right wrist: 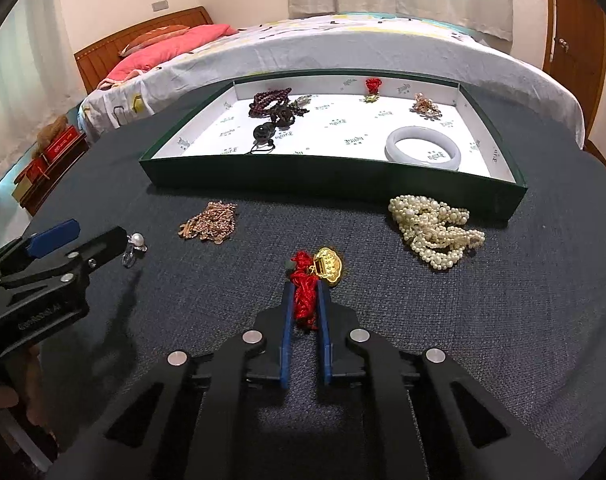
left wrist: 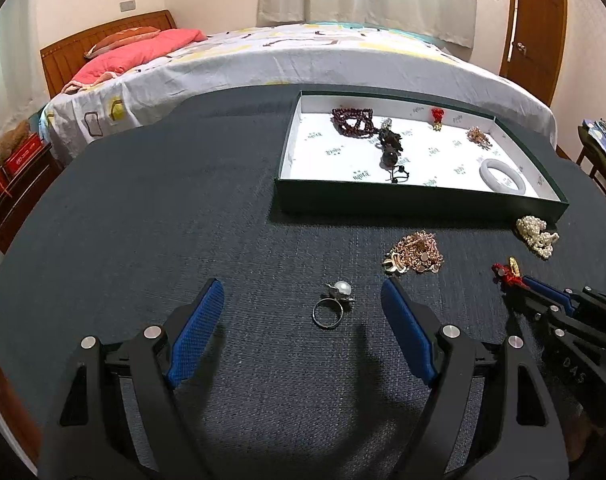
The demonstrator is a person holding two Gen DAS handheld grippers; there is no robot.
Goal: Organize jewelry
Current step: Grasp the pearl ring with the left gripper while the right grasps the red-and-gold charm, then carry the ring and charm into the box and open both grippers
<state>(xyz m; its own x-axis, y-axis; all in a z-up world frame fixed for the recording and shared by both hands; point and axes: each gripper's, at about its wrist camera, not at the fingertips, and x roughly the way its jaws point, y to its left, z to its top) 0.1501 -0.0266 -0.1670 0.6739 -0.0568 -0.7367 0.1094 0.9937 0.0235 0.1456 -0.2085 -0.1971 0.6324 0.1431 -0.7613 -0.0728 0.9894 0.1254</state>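
A silver ring with a pearl (left wrist: 330,308) lies on the dark cloth between the wide-apart blue pads of my left gripper (left wrist: 302,286), which is open and touches nothing. My right gripper (right wrist: 305,286) is shut on the red cord (right wrist: 304,302) of a gold lock pendant (right wrist: 329,266) that rests on the cloth just ahead of its tips. A rose-gold chain pile (right wrist: 211,222) and a heap of pearl strands (right wrist: 435,232) lie loose in front of the green tray (right wrist: 303,180). In the tray are dark red beads, a black bead pendant, a red charm, a gold brooch and a pale bangle (right wrist: 423,148).
The dark cloth-covered table (left wrist: 183,220) stands against a bed (left wrist: 303,56) with a pink pillow. A wooden nightstand (left wrist: 19,188) is at the left, a door (left wrist: 539,20) at the back right, and a chair (left wrist: 603,148) at the right edge.
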